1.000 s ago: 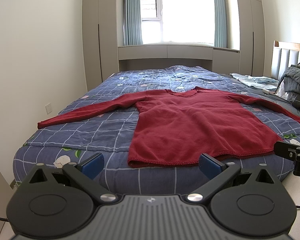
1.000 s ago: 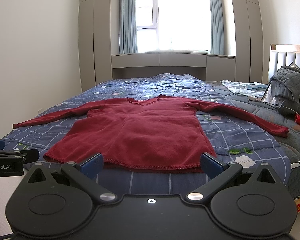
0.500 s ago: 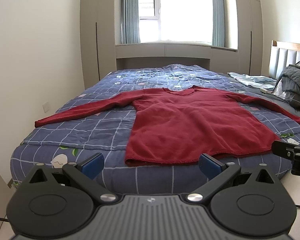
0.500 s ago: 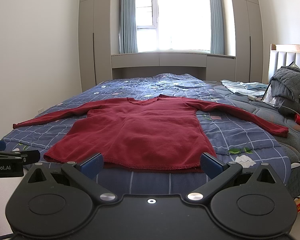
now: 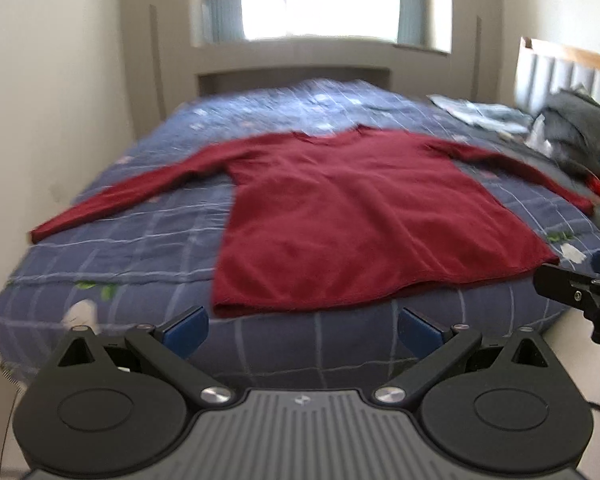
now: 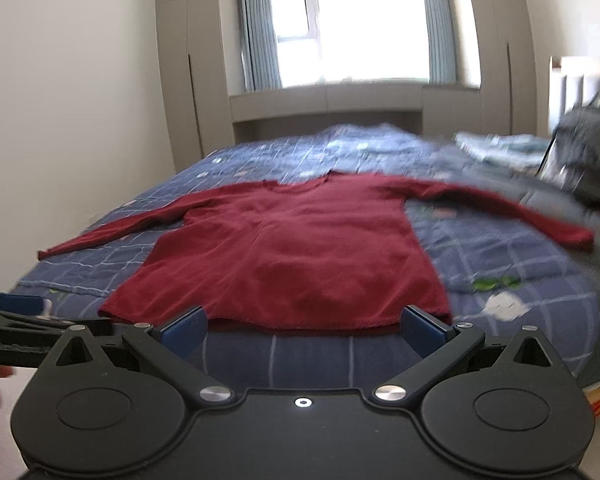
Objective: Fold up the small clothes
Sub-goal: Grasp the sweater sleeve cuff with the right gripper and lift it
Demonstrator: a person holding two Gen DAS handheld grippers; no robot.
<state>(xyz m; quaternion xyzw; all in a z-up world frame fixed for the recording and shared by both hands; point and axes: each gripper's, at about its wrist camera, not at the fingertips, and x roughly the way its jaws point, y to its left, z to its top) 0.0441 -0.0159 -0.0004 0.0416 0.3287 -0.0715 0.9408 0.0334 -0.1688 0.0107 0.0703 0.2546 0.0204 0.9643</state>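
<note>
- Blue-padded and wide apart, the fingers [image 5: 186,326] of our left gripper [image 5: 302,326] held nothing and touched nothing; the pads sat short of the bed's near edge.
- Our right gripper [image 6: 304,326] was spread just as wide, its blue fingers [image 6: 424,328] empty and framing the hem of the garment from a little way back.
- We saw the red long-sleeved top [image 5: 364,216] lying flat and face up on the bed [image 5: 140,240], hem toward us at the near edge, neckline away, both sleeves stretched out to the sides.
- Its fabric looked soft and matte, with faint ripples across the body and a thin stitched hem; in the right wrist view the same top [image 6: 296,256] showed a shallow rounded neck.
- We noted the quilt was a blue-violet check with pale grid lines and small printed patches.
- A heap of dark grey cloth [image 5: 580,124] and some pale folded fabric [image 5: 480,114] lay at the far right near the padded headboard [image 5: 560,76].
- Both views were softened by blur, so we could not make out finer weave.
- Each gripper's black tip showed at the edge of the other's view, beside the bed.
</note>
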